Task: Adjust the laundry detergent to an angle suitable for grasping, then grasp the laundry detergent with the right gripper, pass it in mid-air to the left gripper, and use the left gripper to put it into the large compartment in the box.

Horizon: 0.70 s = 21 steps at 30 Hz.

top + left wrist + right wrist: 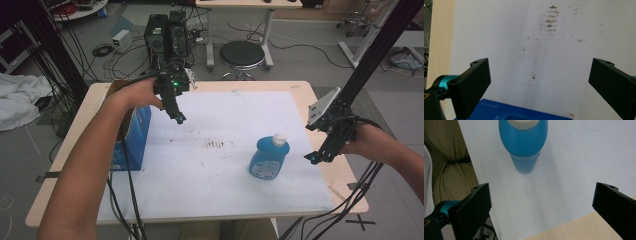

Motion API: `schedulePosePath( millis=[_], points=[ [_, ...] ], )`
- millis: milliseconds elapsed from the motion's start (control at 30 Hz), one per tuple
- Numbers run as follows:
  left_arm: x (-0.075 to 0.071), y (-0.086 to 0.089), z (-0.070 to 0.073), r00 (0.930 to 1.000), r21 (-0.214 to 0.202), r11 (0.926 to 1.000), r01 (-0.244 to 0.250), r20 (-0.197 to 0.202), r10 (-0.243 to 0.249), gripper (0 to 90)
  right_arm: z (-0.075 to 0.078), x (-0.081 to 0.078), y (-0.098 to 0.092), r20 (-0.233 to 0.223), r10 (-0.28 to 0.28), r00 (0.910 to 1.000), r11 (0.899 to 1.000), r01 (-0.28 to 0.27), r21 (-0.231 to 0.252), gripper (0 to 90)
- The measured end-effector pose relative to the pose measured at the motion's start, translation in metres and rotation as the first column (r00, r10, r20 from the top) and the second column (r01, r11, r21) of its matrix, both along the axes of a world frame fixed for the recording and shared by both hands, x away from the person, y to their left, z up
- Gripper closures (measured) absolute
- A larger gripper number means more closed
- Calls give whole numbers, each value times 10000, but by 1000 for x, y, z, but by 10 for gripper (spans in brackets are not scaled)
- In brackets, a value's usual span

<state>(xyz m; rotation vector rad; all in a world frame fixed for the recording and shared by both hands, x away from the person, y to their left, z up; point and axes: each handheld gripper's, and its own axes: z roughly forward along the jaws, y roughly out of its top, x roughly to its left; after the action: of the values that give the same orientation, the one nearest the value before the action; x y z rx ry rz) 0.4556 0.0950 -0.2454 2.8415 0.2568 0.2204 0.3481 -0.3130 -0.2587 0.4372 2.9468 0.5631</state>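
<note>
one blue bottle (pixel 269 159), one blue box (pixel 132 137), two hand-held grippers

No writing can be made out: the label on the blue bottle (pixel 269 156) is a blur, and the white print on the blue box (pixel 509 112) is too small to read.

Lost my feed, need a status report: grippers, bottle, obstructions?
Both grippers open, empty: left gripper above the blue box, right gripper beside the blue bottle, apart. Bottle upright, capped. Nothing between.
</note>
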Motion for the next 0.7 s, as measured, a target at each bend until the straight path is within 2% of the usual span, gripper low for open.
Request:
schedulePosePath(
  millis=[533,700],
  points=[
    [-1,0,-5,10000,86,9999,87,-3,-87,41,-4,0,2,13,57,10000,9997,-57,227,11],
    [-2,-1,-5,9999,7,9999,138,26,-138,41,-11,-2,0,-27,56,10000,9985,-54,552,12]
  ],
)
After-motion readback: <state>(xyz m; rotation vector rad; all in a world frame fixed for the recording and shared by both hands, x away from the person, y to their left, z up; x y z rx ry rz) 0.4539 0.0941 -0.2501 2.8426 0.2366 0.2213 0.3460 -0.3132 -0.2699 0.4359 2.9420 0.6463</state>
